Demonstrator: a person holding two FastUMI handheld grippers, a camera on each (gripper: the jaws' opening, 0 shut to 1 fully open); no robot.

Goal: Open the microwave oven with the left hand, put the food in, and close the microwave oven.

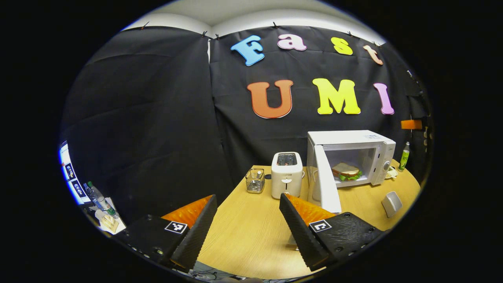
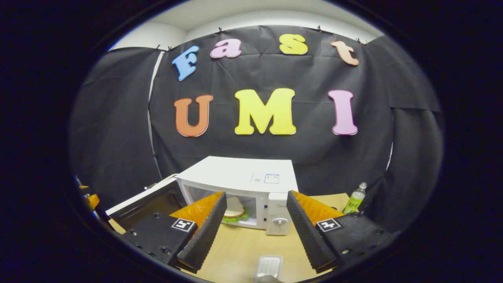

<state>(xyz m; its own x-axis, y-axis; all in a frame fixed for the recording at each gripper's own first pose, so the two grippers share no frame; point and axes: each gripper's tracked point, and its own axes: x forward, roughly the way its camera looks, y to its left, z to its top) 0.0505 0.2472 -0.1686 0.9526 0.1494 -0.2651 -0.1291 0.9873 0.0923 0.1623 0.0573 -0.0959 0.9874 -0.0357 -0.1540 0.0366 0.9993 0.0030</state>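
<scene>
step: food in, door not yet shut; closing is what's left, by my read
microwave (image 1: 349, 157): far right on the bench (image 1: 243, 232), door (image 1: 326, 179) swung wide open toward the left, edge-on in left gripper view
sandwich (image 1: 346, 171): inside the microwave cavity, lying flat; also seen in right gripper view (image 2: 235, 212) through the opening
left hand-held gripper (image 1: 247, 232): fingers apart, holding nothing, over the near bench, well short of the door
right hand-held gripper (image 2: 255, 232): fingers apart, holding nothing, facing the microwave front
toaster (image 1: 287, 175): left of the microwave, near the door's swing
wire basket (image 1: 255, 181): left of toaster
bottle (image 1: 404, 156): far right, beside microwave
next: left one should go to the door's outer face and push it right until it latches; watch that it clears the toaster
</scene>
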